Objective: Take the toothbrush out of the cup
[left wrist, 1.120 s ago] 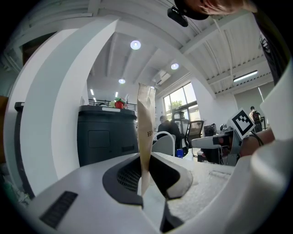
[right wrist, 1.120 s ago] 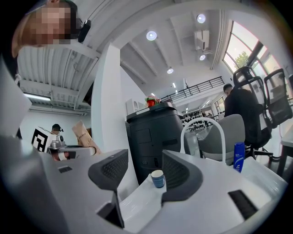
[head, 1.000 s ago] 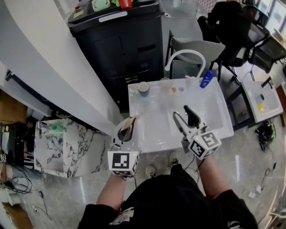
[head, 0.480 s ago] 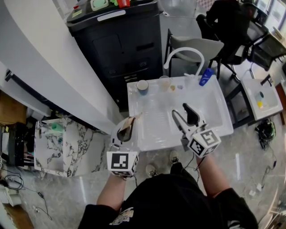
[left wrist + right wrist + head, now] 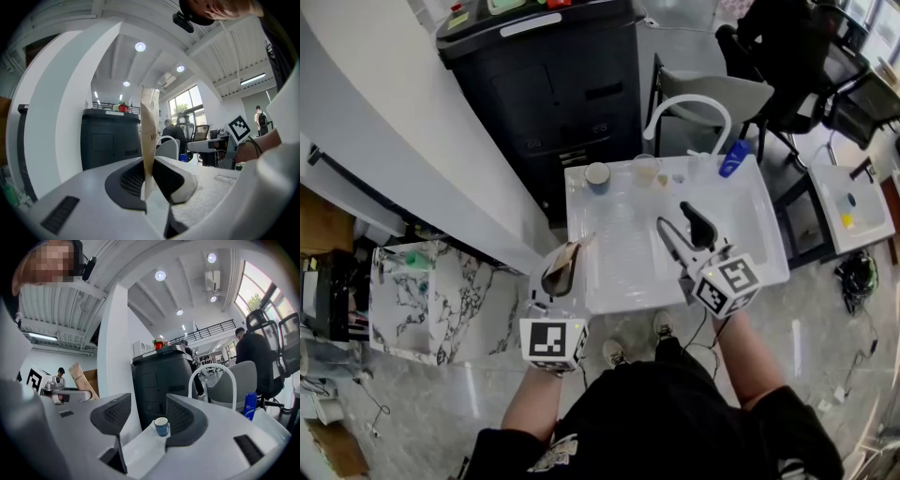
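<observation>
Shows, nearest the body, the left gripper clamped edge-on upon a flat tan paper packet, held upright at the near left edge of the white washstand. Shows next the right gripper, jaws apart and gripping nothing, poised level above the stand, with the blue cup framed between its jaws yet well beyond them. Locates that cup on the far left corner of the top, beside a clear tumbler; farther right, a blue bottle near the arched white tap; behind all, a black cabinet. Reveals no toothbrush standing in the cup in either view of it. Possibly sealed inside the packet, though not confirmable from print or outline. Reads, on that judgement, as either the reach toward the cup or the moment after extraction. Calls next, in the first case, for carrying the open right jaws forward and leftward to the cup's mouth, closing on any handle found there, and lifting straight up — without tipping the light cup.
</observation>
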A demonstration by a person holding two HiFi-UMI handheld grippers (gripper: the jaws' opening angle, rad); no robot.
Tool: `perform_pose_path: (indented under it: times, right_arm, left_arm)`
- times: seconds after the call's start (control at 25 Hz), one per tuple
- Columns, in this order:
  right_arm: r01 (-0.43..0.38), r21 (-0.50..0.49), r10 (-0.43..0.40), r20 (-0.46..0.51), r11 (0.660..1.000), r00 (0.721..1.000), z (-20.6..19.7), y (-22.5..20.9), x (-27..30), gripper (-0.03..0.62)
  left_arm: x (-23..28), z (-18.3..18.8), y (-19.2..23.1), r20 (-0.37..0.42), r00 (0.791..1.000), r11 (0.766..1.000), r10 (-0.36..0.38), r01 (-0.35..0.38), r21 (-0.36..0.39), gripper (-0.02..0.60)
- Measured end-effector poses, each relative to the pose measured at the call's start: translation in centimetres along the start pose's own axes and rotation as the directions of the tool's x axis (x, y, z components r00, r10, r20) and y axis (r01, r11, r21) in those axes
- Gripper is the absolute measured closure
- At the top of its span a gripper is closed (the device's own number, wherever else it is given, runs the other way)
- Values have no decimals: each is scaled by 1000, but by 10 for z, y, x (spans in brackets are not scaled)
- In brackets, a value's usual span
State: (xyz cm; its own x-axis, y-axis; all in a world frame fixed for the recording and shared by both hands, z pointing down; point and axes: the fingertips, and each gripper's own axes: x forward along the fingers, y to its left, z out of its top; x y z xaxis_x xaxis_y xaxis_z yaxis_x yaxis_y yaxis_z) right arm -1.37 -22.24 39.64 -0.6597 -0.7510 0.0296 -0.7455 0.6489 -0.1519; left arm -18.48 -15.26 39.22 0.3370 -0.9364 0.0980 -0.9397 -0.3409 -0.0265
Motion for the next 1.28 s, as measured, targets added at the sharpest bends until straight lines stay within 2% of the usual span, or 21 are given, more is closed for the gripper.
perform_pose_path:
  times: [0.56, 1.28]
  right_arm:
    - [-69, -50, 67, -45, 996, 997, -4, -40, 42, 361]
    - [-198, -66, 183, -179, 978, 967, -56, -96, 97, 353]
  left_arm:
    - [4, -4, -10, -14, 998, 998, 55, -56, -11, 537]
    - [16, -14, -30, -49, 985, 986, 163, -165, -21, 537]
